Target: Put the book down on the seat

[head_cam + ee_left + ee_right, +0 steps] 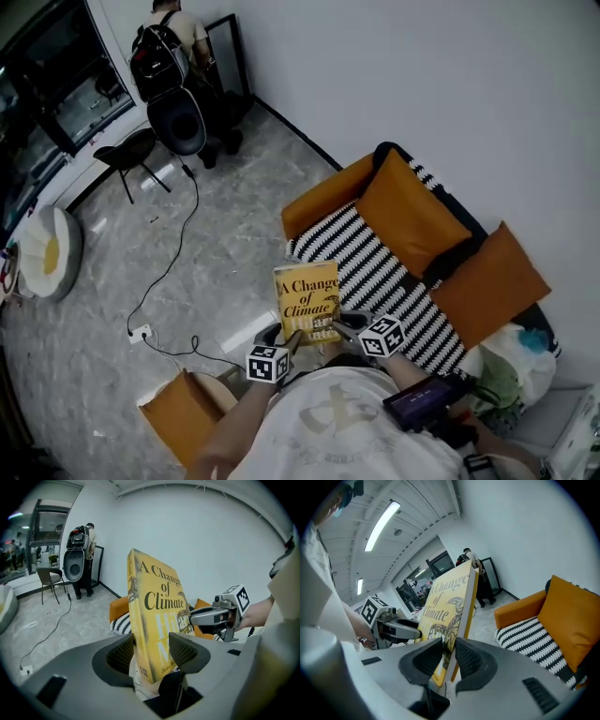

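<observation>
Holding the book [307, 298] upright by its lower edge, both tools meet just in front of the person's chest. The right gripper [449, 656] has its jaws close together and clamped on the book's thickness near the bottom corner. The left gripper [152, 651] has its jaws wide apart; the book's other lower corner stands at a slant between them, and the pads do not clearly press on it. The yellow cover faces up toward the head camera. The book is in the air, before the front edge of the striped seat [375, 272], not lying on it. Two orange cushions [408, 211] lean at the back of the seat, against the white wall [450, 84]
</observation>
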The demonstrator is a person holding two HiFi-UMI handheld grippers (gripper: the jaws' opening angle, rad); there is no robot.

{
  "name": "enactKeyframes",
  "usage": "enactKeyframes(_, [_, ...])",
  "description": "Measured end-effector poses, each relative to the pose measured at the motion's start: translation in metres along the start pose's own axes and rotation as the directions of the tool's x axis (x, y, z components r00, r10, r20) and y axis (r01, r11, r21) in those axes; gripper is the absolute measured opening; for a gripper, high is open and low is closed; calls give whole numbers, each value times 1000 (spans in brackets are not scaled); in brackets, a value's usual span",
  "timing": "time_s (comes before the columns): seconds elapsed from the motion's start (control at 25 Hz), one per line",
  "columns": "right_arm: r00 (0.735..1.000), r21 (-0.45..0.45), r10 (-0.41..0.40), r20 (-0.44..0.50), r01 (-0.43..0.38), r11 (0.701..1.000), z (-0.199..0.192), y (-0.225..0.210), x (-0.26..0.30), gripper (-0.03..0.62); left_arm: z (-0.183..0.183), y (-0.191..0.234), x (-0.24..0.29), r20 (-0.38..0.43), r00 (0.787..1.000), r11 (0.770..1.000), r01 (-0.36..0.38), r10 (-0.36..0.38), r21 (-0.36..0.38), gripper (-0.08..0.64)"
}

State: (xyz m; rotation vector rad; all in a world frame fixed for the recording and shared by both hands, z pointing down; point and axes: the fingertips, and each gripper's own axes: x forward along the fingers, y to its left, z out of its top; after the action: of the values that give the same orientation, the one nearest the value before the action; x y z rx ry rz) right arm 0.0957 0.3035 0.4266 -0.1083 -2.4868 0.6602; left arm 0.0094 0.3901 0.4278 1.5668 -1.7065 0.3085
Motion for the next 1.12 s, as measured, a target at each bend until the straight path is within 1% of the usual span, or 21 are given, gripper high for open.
enactKeyframes(0.2, [1000,2,18,-13,-18,1000,10,-20,15,96,12,14,18,-13,1000,1000,-11,10,-7,247])
enactKeyframes(0.44, [1000,25,5,-12,-4,1000,43,-62,30,96,52,32,55,-40,999,1000,-1,1,0,247])
enactKeyframes(0.64, [1000,62,-8,-3,8,998,58,-97,27,96,82,31,87,-65,998,1000,21,-20,22,247])
enactKeyframes(0.84, [1000,78,-10,8,10,997,78,-134,27,97,110,30,117,-86,996,1000,22,-20,22,247])
enactKeyframes(1.12, [999,113,-24,42,19,993,99,-179,24,97,147,28,158,-131,991,997,44,-35,68,246])
